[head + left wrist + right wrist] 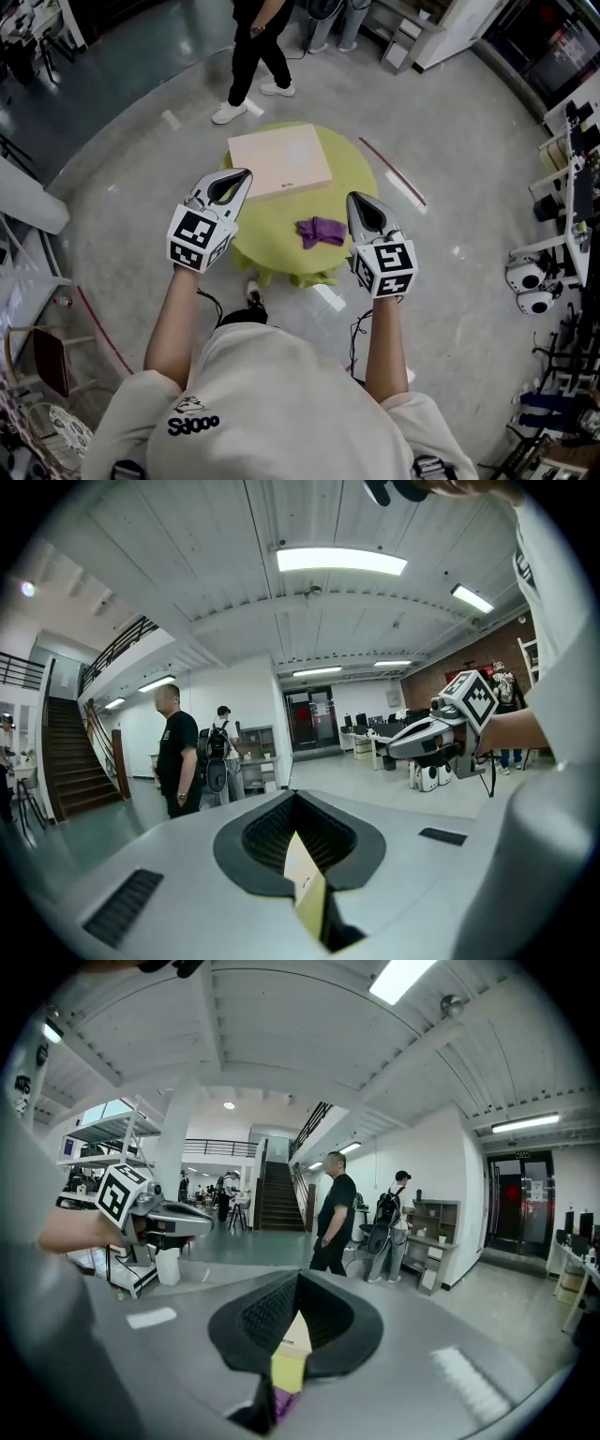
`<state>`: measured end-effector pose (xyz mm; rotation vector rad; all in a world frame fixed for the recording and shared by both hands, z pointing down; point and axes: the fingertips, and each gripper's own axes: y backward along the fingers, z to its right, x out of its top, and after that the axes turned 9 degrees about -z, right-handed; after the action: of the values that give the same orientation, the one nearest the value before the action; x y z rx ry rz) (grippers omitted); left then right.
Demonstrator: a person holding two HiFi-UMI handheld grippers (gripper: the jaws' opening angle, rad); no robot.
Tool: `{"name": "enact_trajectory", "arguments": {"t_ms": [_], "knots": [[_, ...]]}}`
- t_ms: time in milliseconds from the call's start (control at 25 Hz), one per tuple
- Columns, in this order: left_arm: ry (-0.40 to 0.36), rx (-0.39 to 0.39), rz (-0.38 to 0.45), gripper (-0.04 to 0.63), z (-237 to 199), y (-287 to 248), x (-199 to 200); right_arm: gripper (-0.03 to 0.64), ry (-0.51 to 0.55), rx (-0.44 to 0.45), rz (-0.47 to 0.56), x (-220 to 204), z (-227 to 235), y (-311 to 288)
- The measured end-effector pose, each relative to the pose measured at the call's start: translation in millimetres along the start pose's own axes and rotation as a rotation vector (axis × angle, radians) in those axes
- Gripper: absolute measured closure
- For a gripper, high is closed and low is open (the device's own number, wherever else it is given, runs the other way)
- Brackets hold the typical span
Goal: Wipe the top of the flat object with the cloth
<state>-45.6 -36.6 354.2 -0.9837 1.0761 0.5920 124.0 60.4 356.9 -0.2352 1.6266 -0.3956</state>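
Left hand-held gripper (pixel 247 172) & right hand-held gripper (pixel 353 198): jaws together, empty, above table (pixel 354 172). On table: pink flat box (pixel 279 161), logo illegible; purple cloth (pixel 320 231) by near edge. Shirt (pixel 272 384) print approx. "SJooo".

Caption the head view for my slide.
Left gripper and right gripper, shut, over yellow-green table bearing pink flat box and purple cloth.

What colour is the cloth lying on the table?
The cloth is purple; head view shows it best.
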Motion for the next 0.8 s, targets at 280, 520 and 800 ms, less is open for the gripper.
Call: {"name": "enact_trajectory", "arguments": {"t_ms": [280,520,800], "knots": [[-0.014,-0.057,-0.049,0.591,-27.7,-51.1,-13.6,0.606,-0.037,-0.001,-0.094,-20.9,18.9,-50.6],[0.009,-0.094,-0.109,0.591,-11.0,-87.9,-29.5,0.606,-0.066,0.006,-0.169,-57.4,42.0,-59.0],[0.063,-0.114,-0.201,0.591,14.2,-120.6,-59.8,0.544,-0.051,0.086,-0.283,-100.9,52.4,-71.9]]}}
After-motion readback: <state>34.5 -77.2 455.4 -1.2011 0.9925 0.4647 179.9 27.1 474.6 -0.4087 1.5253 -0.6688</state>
